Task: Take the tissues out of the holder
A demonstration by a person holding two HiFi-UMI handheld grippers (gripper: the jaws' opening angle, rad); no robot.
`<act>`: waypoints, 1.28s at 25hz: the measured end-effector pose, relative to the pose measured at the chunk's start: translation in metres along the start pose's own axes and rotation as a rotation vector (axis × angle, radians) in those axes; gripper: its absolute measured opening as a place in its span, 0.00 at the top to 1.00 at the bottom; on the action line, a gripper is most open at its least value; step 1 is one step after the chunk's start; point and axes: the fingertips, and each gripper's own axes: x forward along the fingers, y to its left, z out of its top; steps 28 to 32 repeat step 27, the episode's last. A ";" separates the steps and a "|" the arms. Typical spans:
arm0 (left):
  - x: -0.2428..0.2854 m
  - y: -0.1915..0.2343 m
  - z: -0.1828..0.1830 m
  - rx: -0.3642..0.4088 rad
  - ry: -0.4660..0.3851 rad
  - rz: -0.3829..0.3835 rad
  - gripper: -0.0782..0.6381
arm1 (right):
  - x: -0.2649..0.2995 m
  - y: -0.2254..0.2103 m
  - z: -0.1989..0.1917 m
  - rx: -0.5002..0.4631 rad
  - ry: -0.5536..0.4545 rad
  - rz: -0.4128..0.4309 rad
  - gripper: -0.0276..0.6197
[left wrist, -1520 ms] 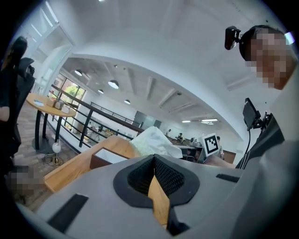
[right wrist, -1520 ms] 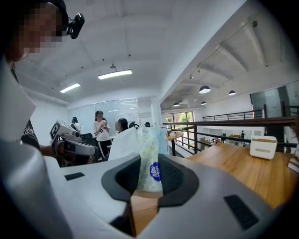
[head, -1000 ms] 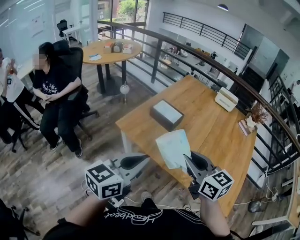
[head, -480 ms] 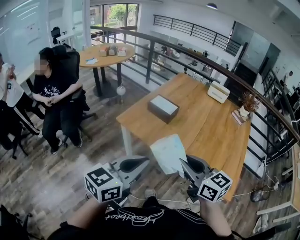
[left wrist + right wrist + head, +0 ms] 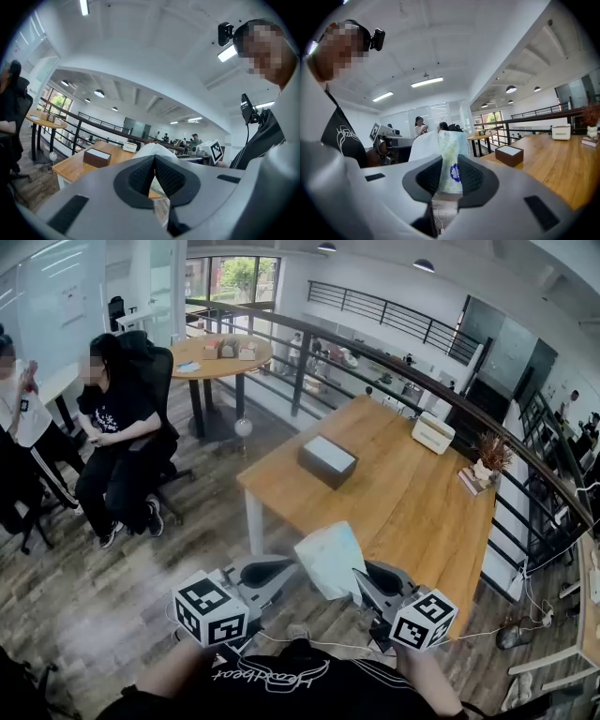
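Gripping: right gripper has its jaws clamped on the tissue pack, held upright in the air near the close edge of the wooden table.
Left gripper: jaws closed tip to tip, nothing between them, just beside the pack.
Holder: dark box with a pale top, standing on the table, well apart from the pack.

Seated person near round table (cluttered).

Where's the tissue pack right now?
The tissue pack is lower middle in the head view, held in the jaws of the right gripper, off the table's near edge.
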 end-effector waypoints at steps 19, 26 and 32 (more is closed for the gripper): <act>0.002 -0.021 -0.004 0.009 0.004 -0.025 0.88 | -0.029 0.003 -0.005 -0.001 -0.020 -0.049 0.82; 0.013 -0.028 -0.006 0.019 0.016 -0.053 0.88 | -0.043 -0.006 -0.003 0.006 -0.033 -0.086 0.83; 0.013 -0.029 -0.006 0.019 0.018 -0.054 0.88 | -0.044 -0.006 -0.003 0.008 -0.034 -0.089 0.83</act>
